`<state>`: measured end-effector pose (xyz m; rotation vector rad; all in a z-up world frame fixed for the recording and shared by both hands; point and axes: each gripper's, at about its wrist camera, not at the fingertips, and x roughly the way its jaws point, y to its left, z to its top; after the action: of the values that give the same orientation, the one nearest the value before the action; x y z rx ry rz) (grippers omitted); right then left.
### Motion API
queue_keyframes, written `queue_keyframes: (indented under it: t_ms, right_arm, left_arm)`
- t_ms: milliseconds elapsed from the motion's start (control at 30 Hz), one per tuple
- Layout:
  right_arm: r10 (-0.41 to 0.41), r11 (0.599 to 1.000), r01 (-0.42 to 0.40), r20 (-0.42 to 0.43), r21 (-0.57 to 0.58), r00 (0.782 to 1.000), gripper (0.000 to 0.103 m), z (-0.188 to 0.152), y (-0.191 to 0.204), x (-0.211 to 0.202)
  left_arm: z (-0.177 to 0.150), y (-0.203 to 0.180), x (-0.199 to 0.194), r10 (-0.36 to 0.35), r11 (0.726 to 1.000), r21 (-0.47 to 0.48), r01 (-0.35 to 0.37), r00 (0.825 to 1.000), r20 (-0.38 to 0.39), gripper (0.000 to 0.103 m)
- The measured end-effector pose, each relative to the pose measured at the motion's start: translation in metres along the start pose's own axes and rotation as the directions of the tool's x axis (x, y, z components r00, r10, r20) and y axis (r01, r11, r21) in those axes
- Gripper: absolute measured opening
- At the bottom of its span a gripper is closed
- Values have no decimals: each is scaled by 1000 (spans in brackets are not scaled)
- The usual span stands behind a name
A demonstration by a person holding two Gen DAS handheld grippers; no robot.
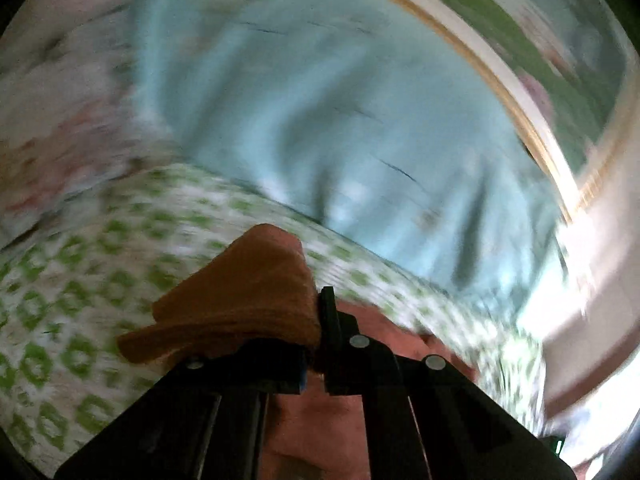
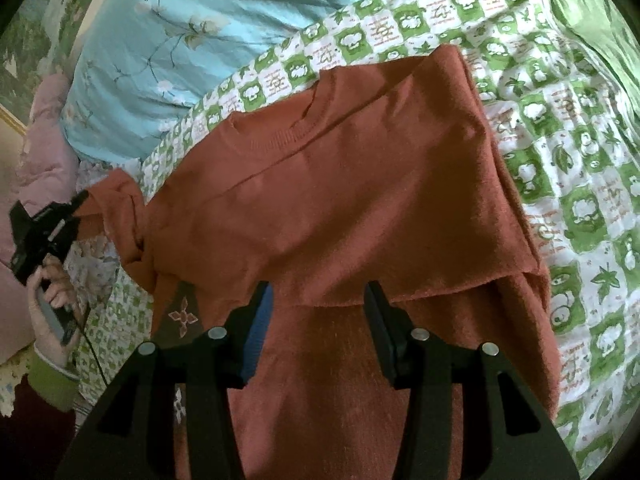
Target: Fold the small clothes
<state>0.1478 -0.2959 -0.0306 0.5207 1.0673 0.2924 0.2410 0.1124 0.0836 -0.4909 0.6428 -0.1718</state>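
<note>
the left claw [image 2: 82, 197], clamped tight on the sweater [image 2: 340, 184] sleeve [image 1: 240, 300], seems mid-fold and should next carry it across the body, while the right claw [image 2: 320, 308] hovers half-open, empty.

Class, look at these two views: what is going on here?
A person is folding a rust sweater on a green-patterned bedsheet. The left gripper is shut on the sleeve, lifted off the bed. The right gripper hangs open over the sweater's lower part, gripping nothing. The other side is already folded in.
</note>
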Motion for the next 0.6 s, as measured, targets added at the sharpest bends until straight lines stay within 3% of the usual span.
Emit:
queue_keyframes:
  t_ms: [133, 167, 267, 400, 500, 600]
  right_arm:
    - [-13, 999, 12, 31, 39, 999, 49, 1, -12, -9]
    - [-17, 999, 15, 38, 48, 999, 49, 2, -16, -11]
    - [-32, 996, 27, 59, 89, 998, 49, 3, -30, -18]
    - [-52, 990, 42, 73, 134, 996, 49, 1, -46, -25]
    - [-68, 987, 56, 81, 149, 994, 49, -1, -55, -30]
    - [-77, 984, 62, 86, 165, 993, 49, -2, -60, -33]
  left_arm:
    - [-47, -82, 30, -76, 973, 206, 101, 989, -126, 3]
    - [-68, -104, 45, -93, 958, 252, 139, 978, -185, 3]
    - [-116, -139, 81, -63, 918, 362, 165, 959, -275, 3]
    - [-170, -162, 122, -10, 877, 442, 187, 928, -373, 4]
    - [-189, -156, 145, 33, 876, 449, 179, 905, -424, 6]
    - [-199, -149, 150, 37, 879, 434, 196, 881, -472, 16]
